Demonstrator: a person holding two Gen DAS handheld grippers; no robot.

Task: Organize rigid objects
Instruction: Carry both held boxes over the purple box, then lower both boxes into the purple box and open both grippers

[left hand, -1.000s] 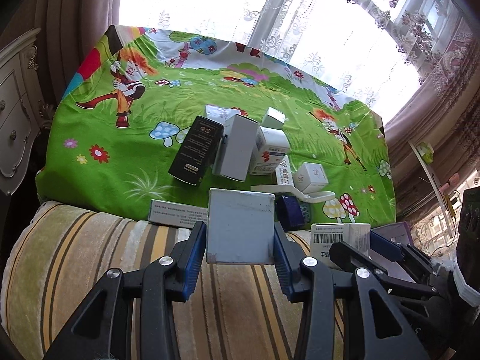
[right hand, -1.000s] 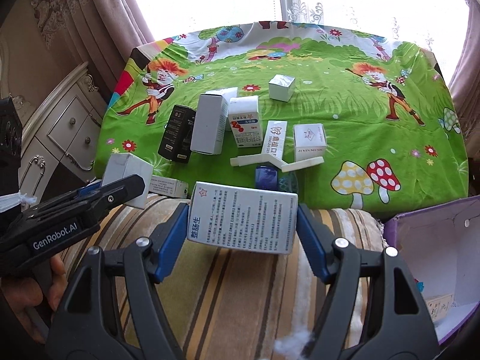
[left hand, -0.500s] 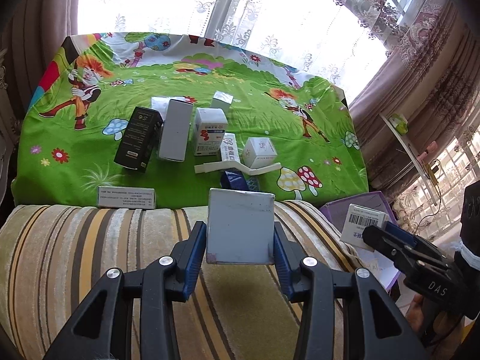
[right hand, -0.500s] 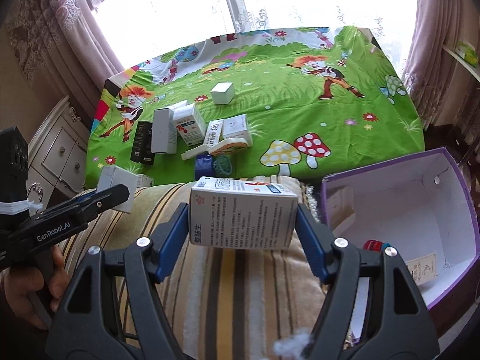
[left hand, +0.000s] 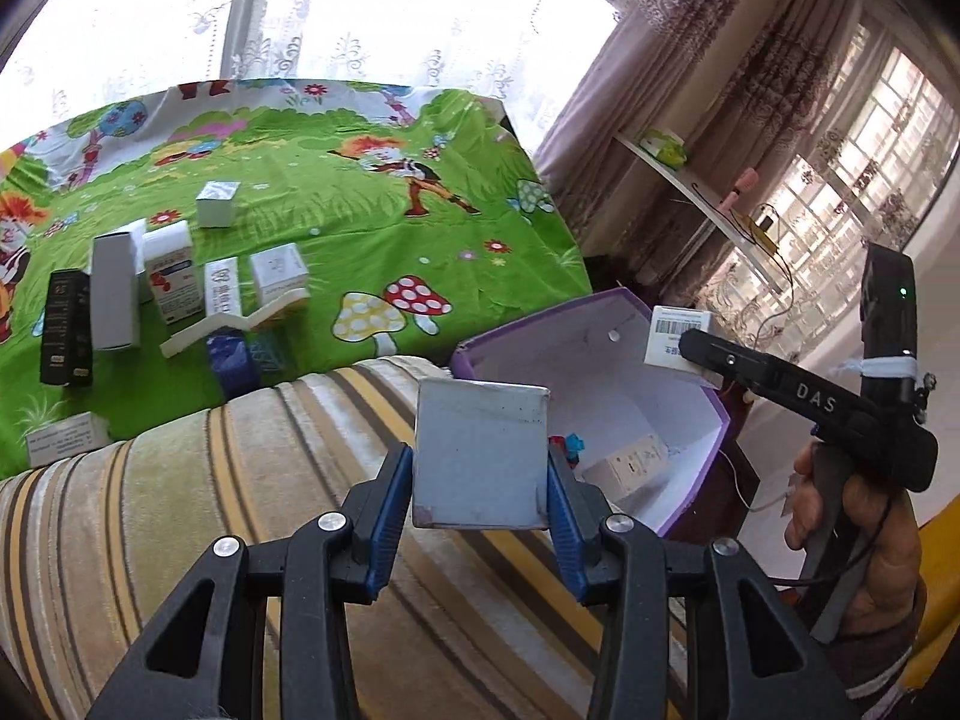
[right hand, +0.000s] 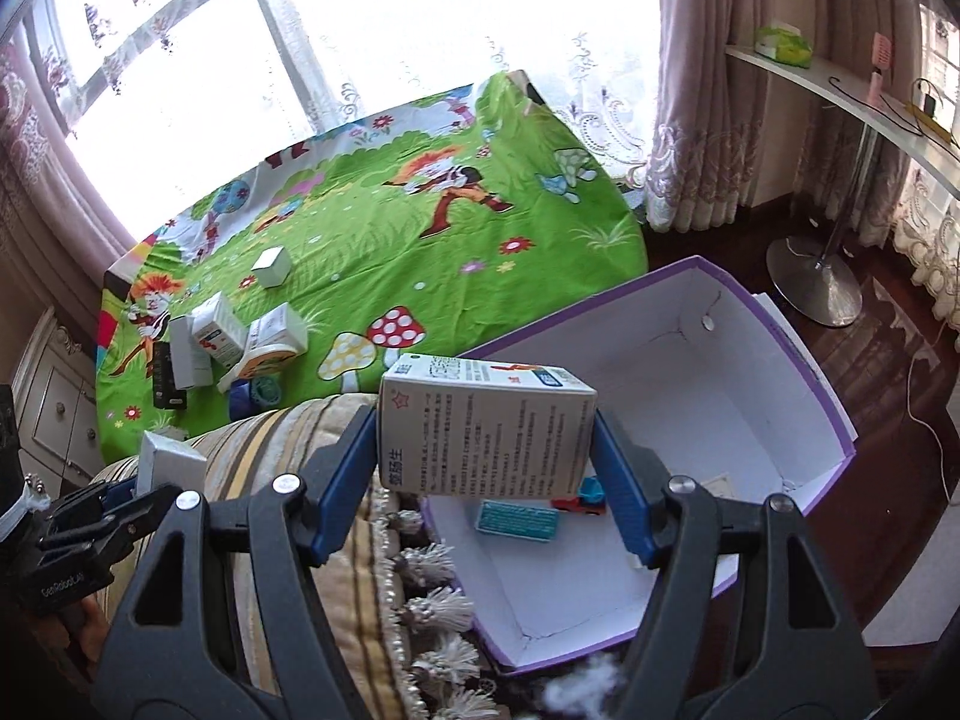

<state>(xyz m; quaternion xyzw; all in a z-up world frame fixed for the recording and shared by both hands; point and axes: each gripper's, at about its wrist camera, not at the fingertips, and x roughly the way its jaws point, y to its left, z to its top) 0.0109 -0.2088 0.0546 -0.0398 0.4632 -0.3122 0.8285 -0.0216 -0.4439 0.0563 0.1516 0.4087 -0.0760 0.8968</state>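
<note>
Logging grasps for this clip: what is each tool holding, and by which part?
Left tool: plain grey-white box, pads on its two side faces. Right tool: printed medicine box, clamped across its two short ends.

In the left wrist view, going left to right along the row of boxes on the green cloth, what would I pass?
Black box → tall white box → red-and-blue printed box → flat white box → small white cube.

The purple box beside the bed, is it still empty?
No. The purple box already holds a teal packet and a small red toy on its white floor.
</note>
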